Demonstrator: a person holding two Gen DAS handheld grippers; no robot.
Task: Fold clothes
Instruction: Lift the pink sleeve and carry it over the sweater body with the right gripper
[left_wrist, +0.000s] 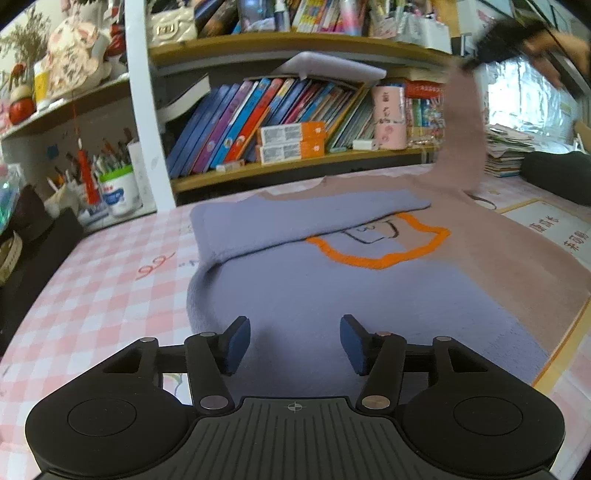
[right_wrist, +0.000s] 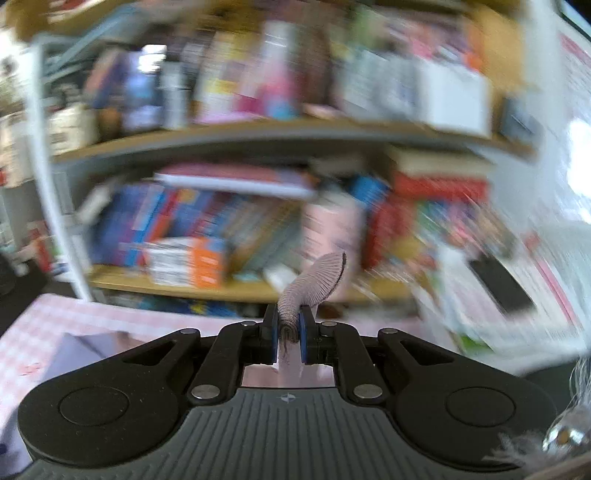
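Observation:
A sweater, lavender on the left and dusty pink on the right with an orange outline design, lies on the pink checked table. Its lavender sleeve is folded across the chest. My left gripper is open and empty, low over the sweater's hem. My right gripper is shut on the ribbed cuff of the pink sleeve and holds it high above the table; it shows blurred at the top right of the left wrist view.
A bookshelf full of books stands behind the table. A pen cup and clutter sit at the back left. A paper stack and a dark object lie at the back right. The right wrist view is motion-blurred.

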